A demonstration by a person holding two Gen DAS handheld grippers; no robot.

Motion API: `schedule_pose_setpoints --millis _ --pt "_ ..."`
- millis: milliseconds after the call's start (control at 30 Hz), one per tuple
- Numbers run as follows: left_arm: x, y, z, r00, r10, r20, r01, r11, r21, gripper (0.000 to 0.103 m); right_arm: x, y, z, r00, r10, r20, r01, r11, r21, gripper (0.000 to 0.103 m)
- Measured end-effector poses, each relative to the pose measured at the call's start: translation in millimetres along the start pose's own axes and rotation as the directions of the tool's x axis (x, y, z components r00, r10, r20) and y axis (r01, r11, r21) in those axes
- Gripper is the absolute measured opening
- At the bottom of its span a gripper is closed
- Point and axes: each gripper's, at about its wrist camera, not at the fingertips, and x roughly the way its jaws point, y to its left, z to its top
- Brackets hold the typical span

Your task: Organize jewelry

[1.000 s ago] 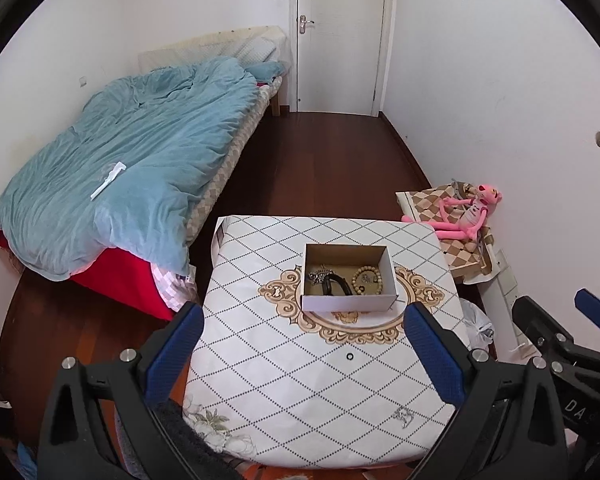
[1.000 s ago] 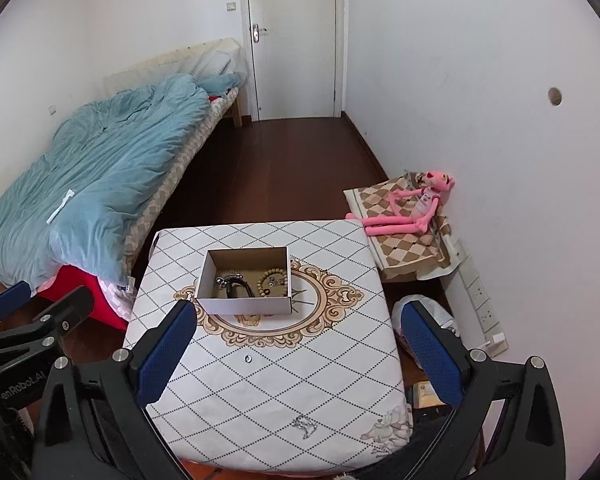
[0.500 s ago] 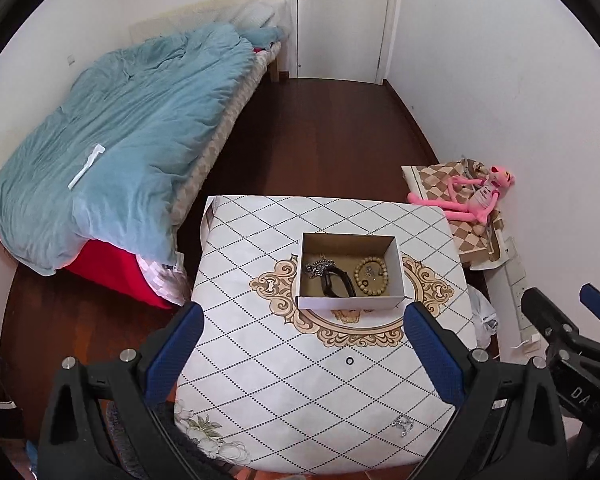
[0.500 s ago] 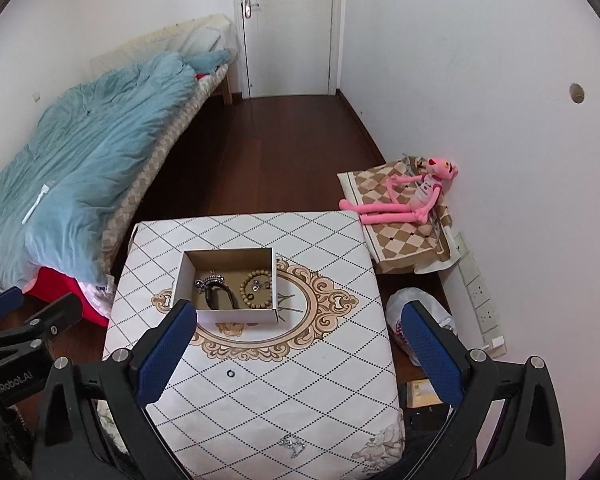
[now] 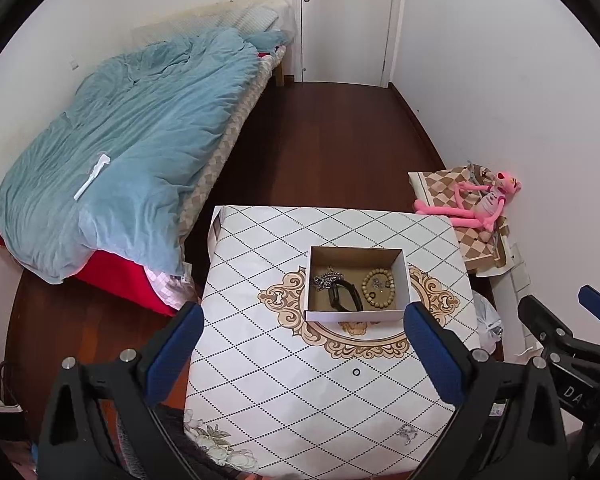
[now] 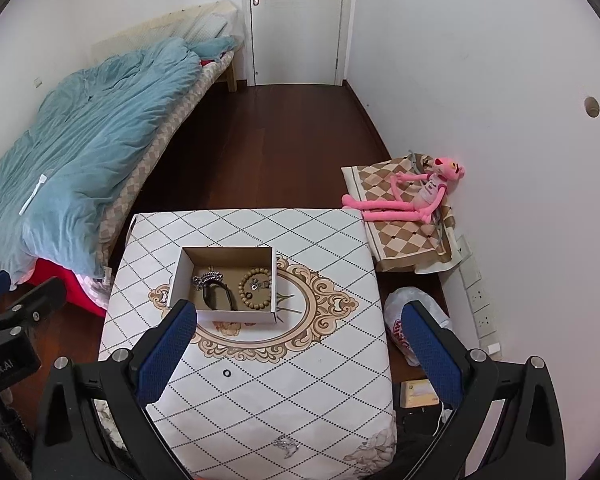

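An open cardboard box point(image 5: 405, 280) point(image 6: 180, 276) sits on the patterned table point(image 5: 300, 400) point(image 6: 320, 380). Inside lie a silver chain point(image 5: 327, 279) point(image 6: 208, 279), a black bracelet point(image 5: 342, 299) point(image 6: 219, 300) and a wooden bead bracelet point(image 5: 379, 289) point(image 6: 256, 289). A small dark ring point(image 5: 356, 372) point(image 6: 227, 373) lies on the table in front of the box. My left gripper point(image 5: 300, 332) and right gripper point(image 6: 296, 324) are both open and empty, held above the table's near side.
A bed with a blue duvet point(image 5: 132, 140) stands to the left. A pink plush toy point(image 6: 412, 200) lies on a checkered cushion at the right wall. A plastic bag point(image 6: 412, 320) sits on the floor right of the table. A closed door point(image 5: 344, 20) is at the back.
Both views have shifted: first tilting down and nearing the table, then easing back. The box and jewelry have not moved. Both grippers stay open.
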Motion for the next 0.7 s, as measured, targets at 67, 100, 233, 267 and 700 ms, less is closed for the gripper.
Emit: schedule_pose_setpoints --millis 67,100,233,267,700 --pt "0.9 2.2 -1.1 1.000 0.003 -0.003 -0.003 1.000 -0.008 0.102 1.0 0.5 -0.7 1.000 0.002 -0.005 -0.002 1.000 -0.003 0.103" --pt "1.1 2.7 -1.6 1.000 0.003 -0.004 -0.003 1.000 -0.009 0.102 1.4 1.1 -0.9 1.000 0.002 -0.007 -0.002 1.000 -0.004 0.103" --pt "2.4 3.8 -2.7 1.000 0.005 -0.007 -0.005 1.000 -0.002 0.102 2.8 2.3 -0.4 1.000 0.004 -0.012 -0.004 1.000 -0.008 0.103" --pt "1.9 3.8 -2.8 1.000 0.010 -0.004 -0.010 1.000 -0.001 0.102 2.7 2.2 -0.4 1.000 0.003 -0.011 -0.003 1.000 -0.009 0.103" --pt "-1.0 -0.1 -3.2 1.000 0.008 -0.003 -0.008 1.000 0.007 0.102 4.8 -4.8 1.4 1.000 0.002 -0.018 -0.003 1.000 -0.007 0.103"
